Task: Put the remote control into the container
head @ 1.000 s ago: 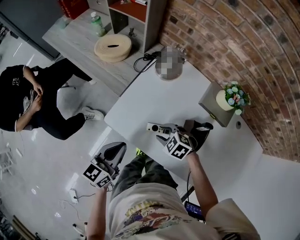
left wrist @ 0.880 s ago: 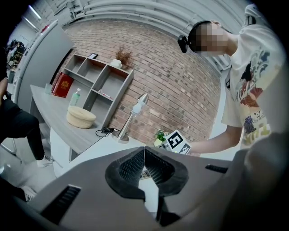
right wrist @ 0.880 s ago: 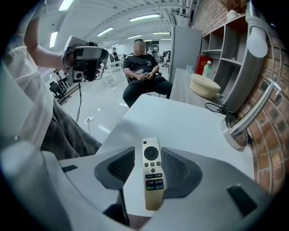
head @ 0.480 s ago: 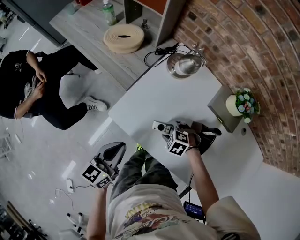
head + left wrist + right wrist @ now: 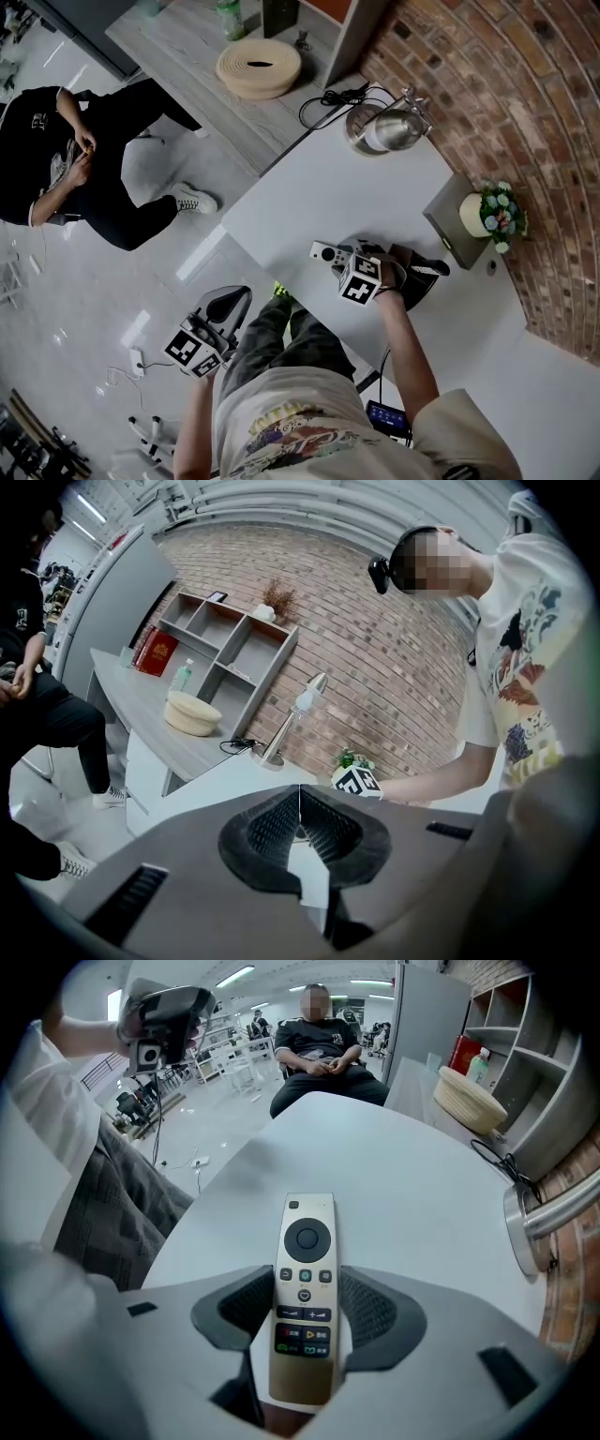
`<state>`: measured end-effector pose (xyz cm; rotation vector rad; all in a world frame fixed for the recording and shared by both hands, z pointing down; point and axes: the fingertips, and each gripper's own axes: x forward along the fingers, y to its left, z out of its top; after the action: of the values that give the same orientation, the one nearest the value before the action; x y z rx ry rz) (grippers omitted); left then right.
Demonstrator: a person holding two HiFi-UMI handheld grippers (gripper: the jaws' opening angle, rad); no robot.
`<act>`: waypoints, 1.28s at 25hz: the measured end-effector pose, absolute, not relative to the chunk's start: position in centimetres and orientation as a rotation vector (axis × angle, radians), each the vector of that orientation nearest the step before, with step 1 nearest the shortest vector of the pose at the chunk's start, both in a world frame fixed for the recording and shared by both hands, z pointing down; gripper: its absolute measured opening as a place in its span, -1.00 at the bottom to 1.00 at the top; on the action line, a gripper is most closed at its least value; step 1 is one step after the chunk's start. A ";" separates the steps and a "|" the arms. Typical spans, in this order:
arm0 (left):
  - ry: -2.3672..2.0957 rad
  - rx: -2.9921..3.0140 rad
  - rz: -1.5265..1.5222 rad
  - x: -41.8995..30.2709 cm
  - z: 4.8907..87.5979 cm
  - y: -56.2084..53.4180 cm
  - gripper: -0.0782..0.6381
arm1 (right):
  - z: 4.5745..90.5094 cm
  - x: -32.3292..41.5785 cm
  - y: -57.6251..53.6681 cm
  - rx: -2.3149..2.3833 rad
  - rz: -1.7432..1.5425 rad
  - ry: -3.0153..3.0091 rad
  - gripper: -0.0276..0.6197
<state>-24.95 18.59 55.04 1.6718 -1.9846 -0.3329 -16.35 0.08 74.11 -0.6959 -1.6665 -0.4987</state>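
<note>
A slim gold remote control lies flat on the white table, buttons up. My right gripper straddles its near half, one pad on each side with a thin gap between pad and remote. In the head view the remote pokes out leftward from the right gripper. A dark container sits just right of that hand. My left gripper hangs off the table's near edge, jaws shut and empty.
A metal lamp base with a black cable stands at the table's far end. A grey box and a flower pot sit by the brick wall. A seated person is at the left.
The head camera has tilted, shifting the scene. My right gripper has edged forward along the remote and its jaws stand wider. The left gripper has stayed put.
</note>
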 end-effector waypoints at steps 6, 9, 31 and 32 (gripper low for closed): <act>-1.987 1.678 -0.338 -25.2 54.7 18.5 -0.76 | 74.1 -16.5 0.2 -0.702 -0.499 -1.654 -0.27; -1.978 1.691 -0.332 -25.0 54.6 18.2 -0.76 | 74.1 -16.7 0.1 -0.687 -0.520 -1.652 -0.27; -1.973 1.810 -0.273 -24.5 51.4 16.9 -0.76 | 64.6 -20.4 0.0 -0.422 -0.352 -2.199 -0.27; -1.964 1.827 -0.269 -24.4 51.1 16.5 -0.76 | 63.4 -20.5 -0.1 -0.400 -0.336 -2.242 -0.27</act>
<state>-24.41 16.50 51.10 1.8269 -1.9644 -0.2691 -20.49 -0.08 63.39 -0.4001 -2.2425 -0.3355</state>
